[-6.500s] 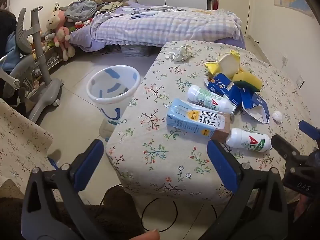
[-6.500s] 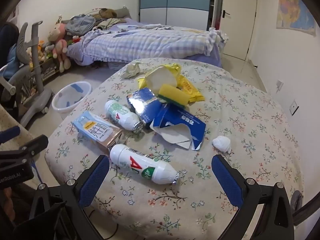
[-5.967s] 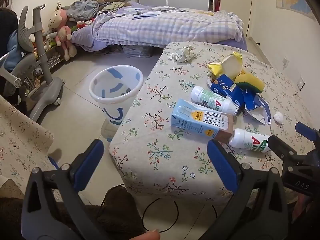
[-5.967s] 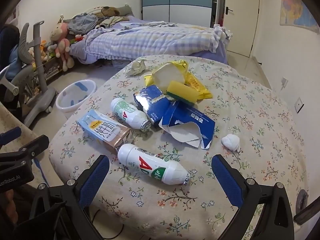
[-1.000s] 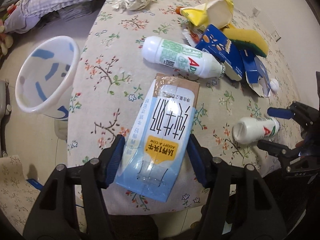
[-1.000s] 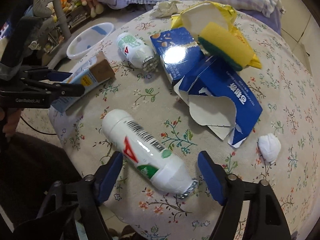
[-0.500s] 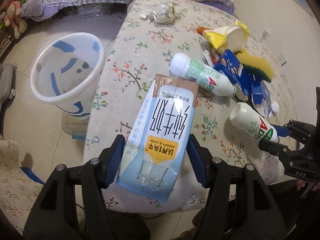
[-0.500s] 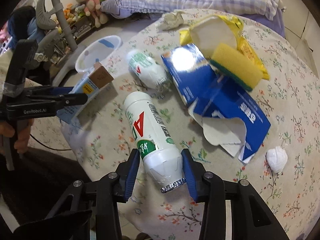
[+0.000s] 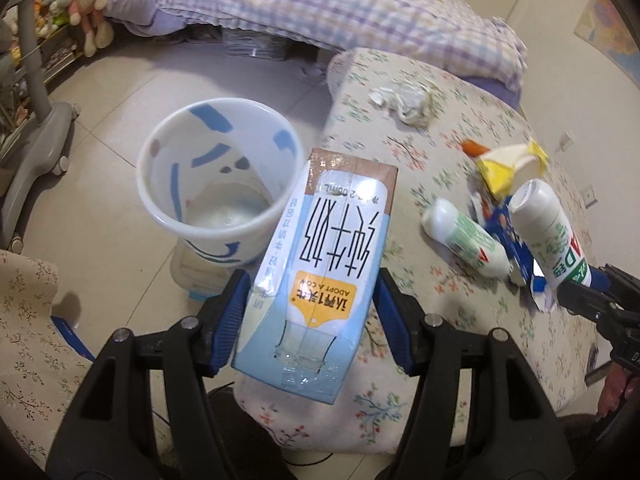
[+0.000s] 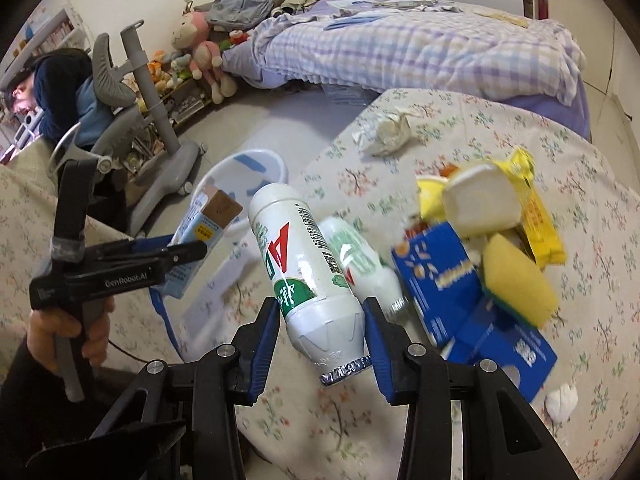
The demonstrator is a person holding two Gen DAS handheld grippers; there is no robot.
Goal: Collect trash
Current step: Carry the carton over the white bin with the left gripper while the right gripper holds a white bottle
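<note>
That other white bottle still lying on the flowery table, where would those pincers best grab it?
Across the middle of the lying bottle, coming from above, is probably best. It rests on its side on the table, so the round body offers two opposite curved sides for the fingers. The blue carton crowds its foil end; the rounded base end looks freer.

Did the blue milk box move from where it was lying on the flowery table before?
Yes. The milk box has left the flowery table; the left tongs hold it lifted, over toward the white bin on the floor.
</note>
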